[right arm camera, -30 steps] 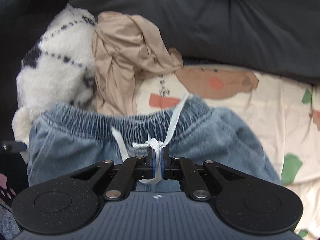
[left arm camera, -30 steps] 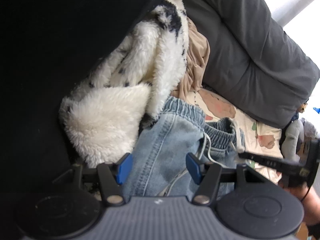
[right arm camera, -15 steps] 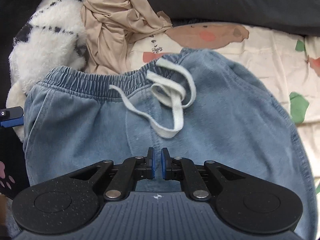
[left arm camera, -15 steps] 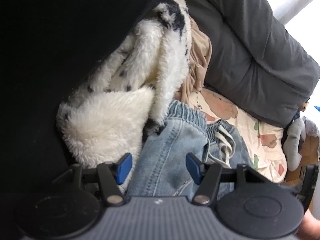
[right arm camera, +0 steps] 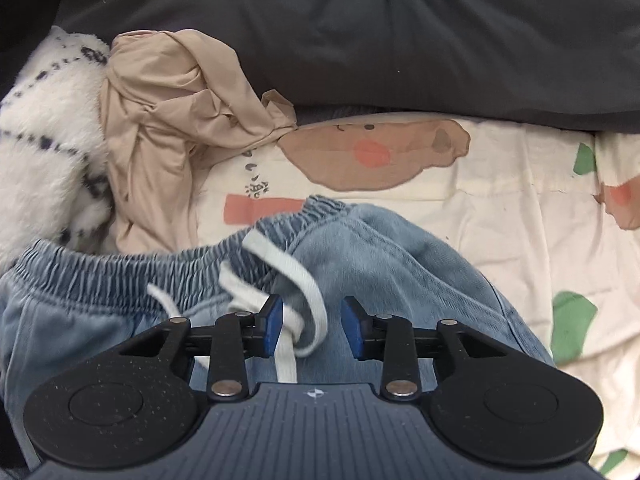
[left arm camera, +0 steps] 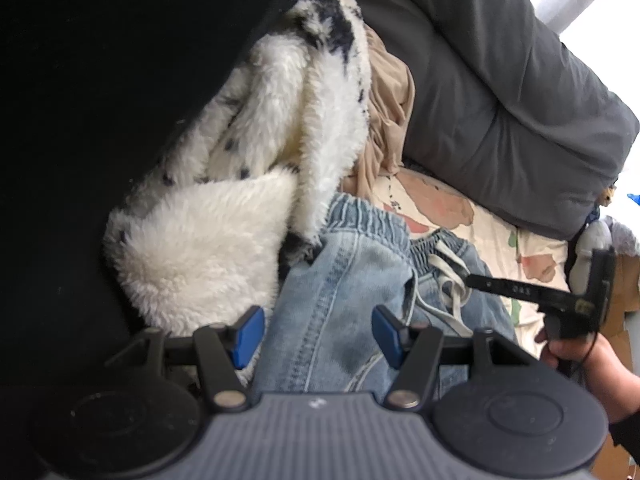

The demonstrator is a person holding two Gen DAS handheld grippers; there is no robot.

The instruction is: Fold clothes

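Two grippers over one pair of light-blue denim trousers with an elastic waistband (right arm camera: 392,264), spread on a cream bedsheet printed with cartoon shapes (right arm camera: 520,208). Waistband toward the far side, legs running near, out of view under both tools. Left gripper (left arm camera: 318,330) poised above the left part of the denim with blue pads wide apart, nothing pinched, cloth merely showing between them. Right gripper (right arm camera: 312,326) low over the middle of the waistband, jaws opening, with the white flat drawstring (right arm camera: 288,268) looped loosely between the pads and not clamped. In the left wrist view, right gripper (left arm camera: 520,292) reaching in from the right, a hand (left arm camera: 580,356) behind it.

Beside the trousers on the far left: a fluffy white fleece garment with black markings (left arm camera: 208,248), touching the waistband, and a crumpled beige thin-fabric garment (right arm camera: 172,120) just past it. Beyond, along the far edge, a dark grey padded duvet (right arm camera: 400,40).

Probably the laying-out step: trousers mostly flat, drawstring loose on top, no fold made yet. Next move likely calls for tucking or clearing the drawstring, then taking hold of one side of the waistband and carrying it across onto the other, left to right or the reverse, without dragging the fleece along.
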